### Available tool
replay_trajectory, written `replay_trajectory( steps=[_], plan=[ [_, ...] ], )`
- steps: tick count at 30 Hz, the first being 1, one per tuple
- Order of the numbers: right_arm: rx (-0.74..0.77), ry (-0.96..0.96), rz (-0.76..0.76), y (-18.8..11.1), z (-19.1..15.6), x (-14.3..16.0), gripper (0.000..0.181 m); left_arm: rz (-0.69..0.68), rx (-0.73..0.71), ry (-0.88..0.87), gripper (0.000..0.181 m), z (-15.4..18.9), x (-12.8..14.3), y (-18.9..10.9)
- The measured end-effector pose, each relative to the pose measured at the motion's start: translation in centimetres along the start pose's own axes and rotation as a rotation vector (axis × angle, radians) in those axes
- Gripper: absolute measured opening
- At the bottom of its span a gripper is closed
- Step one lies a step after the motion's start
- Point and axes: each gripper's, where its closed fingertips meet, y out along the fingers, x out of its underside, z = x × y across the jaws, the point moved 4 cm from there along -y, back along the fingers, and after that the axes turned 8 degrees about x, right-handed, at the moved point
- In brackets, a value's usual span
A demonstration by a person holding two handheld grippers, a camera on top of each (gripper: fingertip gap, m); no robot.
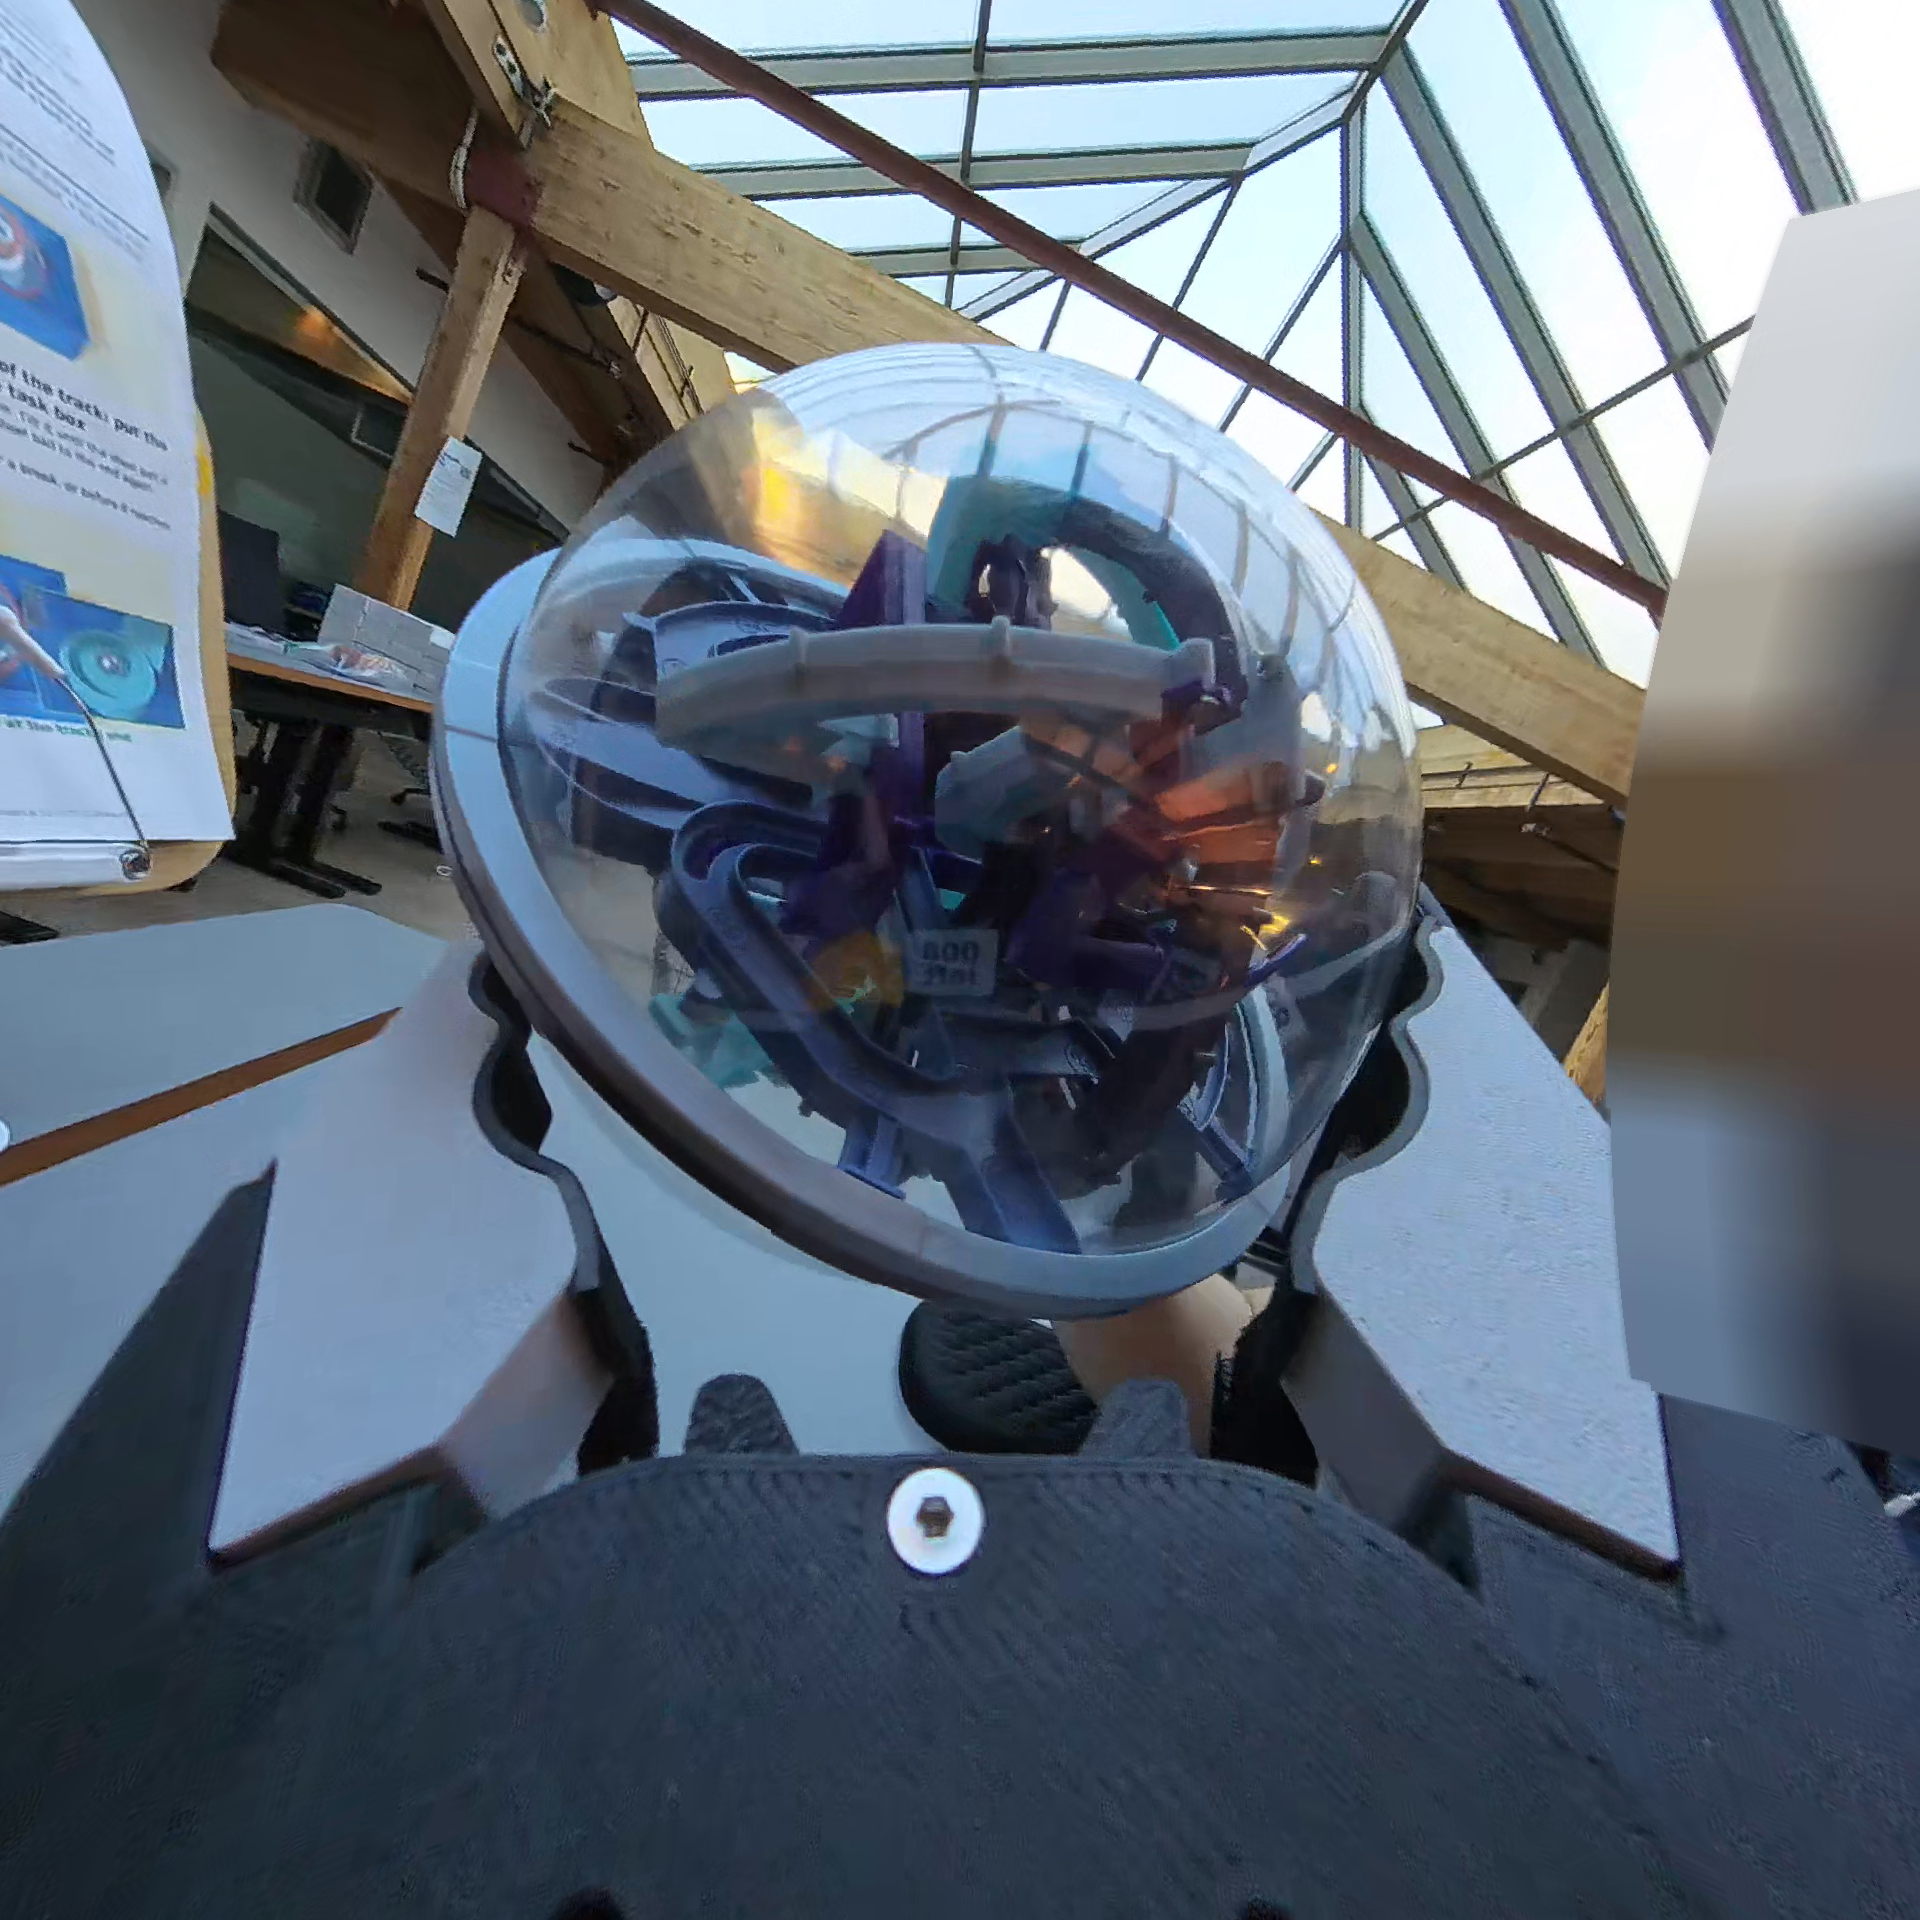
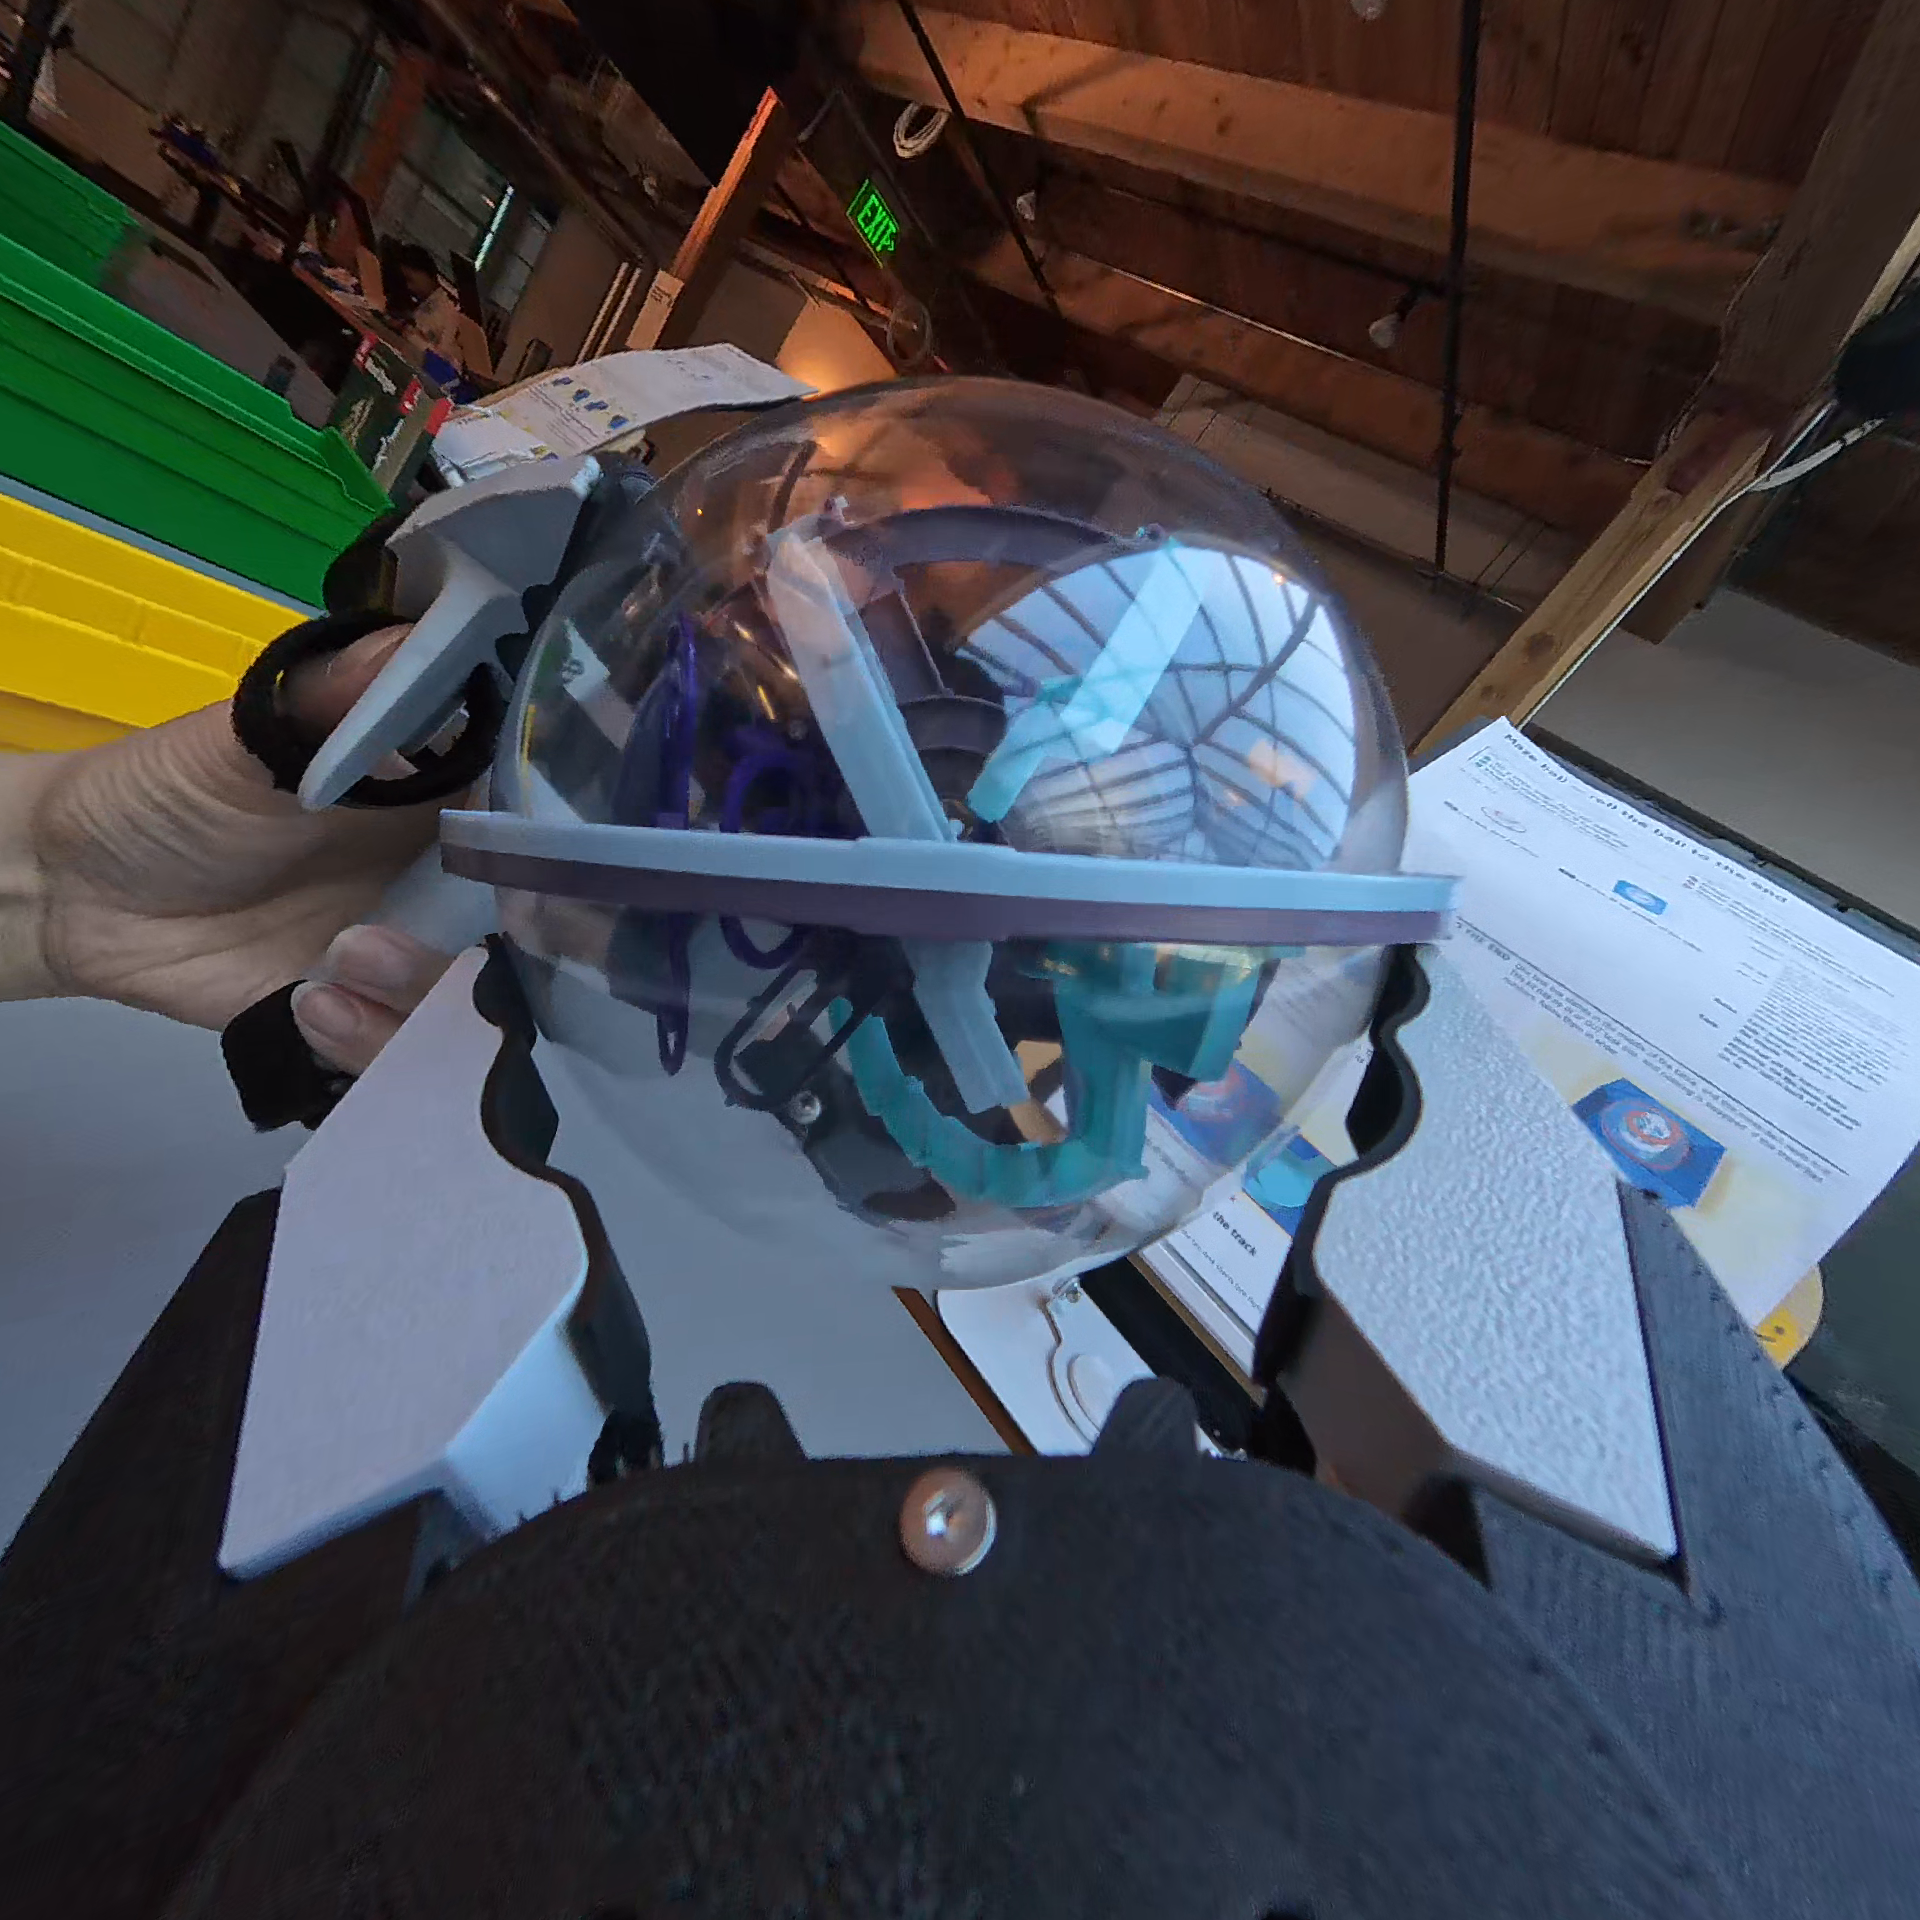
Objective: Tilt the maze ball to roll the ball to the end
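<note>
Gripping maze ball [image 1: 935, 831] from two sides, both grippers clamped on clear sphere, lifted clear of grey counter [image 1: 156, 997]. Left gripper [image 1: 945, 997] fingers [image 1: 1496, 1195] spread wide, pressed against sphere's lower flanks; grey equator ring [image 1: 582, 1039] tilted steeply, running from upper left down to lower right. Right gripper [image 2: 951, 997] fingers [image 2: 1455, 1226] likewise wide, sphere wedged between dark inner pads; equator ring [image 2: 935, 868] near level in right wrist view. Inside: grey, purple and teal tracks [image 2: 997, 1153] tangled together; small steel ball not clearly made out. Left gripper seen farther off in right wrist view, touching sphere's upper left, held by a hand [image 2: 156, 862] with black finger straps. Printed instruction sheet [image 2: 1683, 966] lying behind sphere at right; green and yellow bins [image 2: 114, 499] stacked at far left. Wooden beams and glass skylight [image 1: 1351, 208] overhead.
</note>
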Motion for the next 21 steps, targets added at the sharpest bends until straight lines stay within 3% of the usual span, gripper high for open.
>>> replay_trajectory(
  steps=[7, 15, 21],
  plan=[
    [-0.019, -0.035, -0.092, -0.1, 0.1, -0.3, 0.157, 0.090, 0.082, -0.133, 0.159, -0.7, 0.7, 0.0],
    [0.001, -0.249, -0.196, -1.5, -1.1, -3.4, 0.156, 0.408, 0.434, -0.432, 0.157, 0.1, 2.7, 0.7],
    [0.003, -0.231, -0.263, -1.7, -0.8, -2.8, 0.156, 0.413, 0.409, -0.447, 0.157, -0.2, 3.1, 0.9]
  ],
)
